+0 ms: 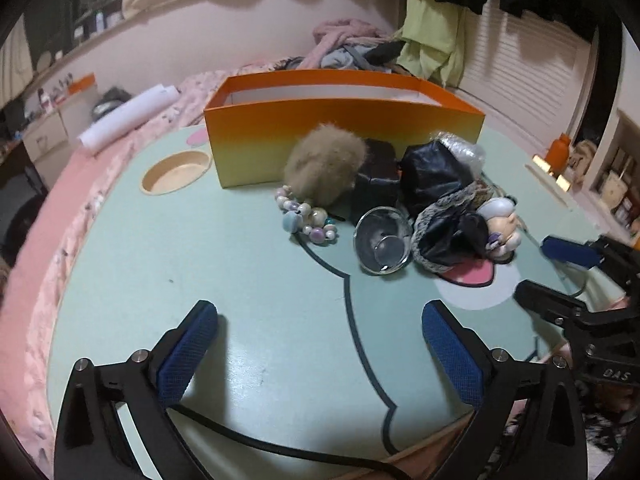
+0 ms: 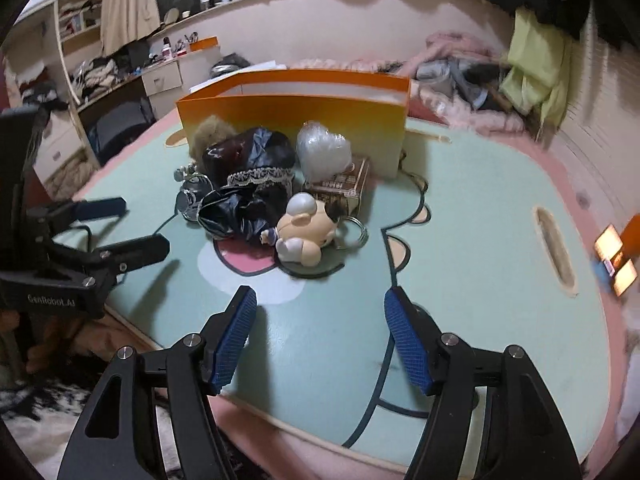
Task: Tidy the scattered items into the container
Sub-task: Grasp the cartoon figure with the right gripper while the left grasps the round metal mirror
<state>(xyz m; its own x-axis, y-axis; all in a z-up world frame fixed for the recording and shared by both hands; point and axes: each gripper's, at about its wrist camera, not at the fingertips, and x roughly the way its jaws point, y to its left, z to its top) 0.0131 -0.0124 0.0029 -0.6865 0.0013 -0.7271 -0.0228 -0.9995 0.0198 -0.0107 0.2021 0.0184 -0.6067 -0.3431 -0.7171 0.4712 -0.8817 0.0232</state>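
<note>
An orange open box [image 1: 344,136] [image 2: 296,120] stands at the back of the green table. In front of it lies a pile: a tan fur ball [image 1: 324,164], a bead bracelet [image 1: 308,218], a glass bowl [image 1: 382,240], black lace-trimmed cloth [image 1: 440,208] [image 2: 248,184], a doll figure [image 2: 304,228] [image 1: 500,228], a plastic-wrapped bundle [image 2: 324,152] and a brown box [image 2: 344,188]. My left gripper [image 1: 320,336] is open and empty above the table's front. My right gripper [image 2: 320,316] is open and empty, short of the doll.
The green table [image 1: 240,260] has a round cup recess [image 1: 176,170] at the back left and a slot handle [image 2: 554,248] at the right. Pink bedding and clothes [image 2: 460,64] lie behind. A cable [image 1: 280,448] runs under my left gripper.
</note>
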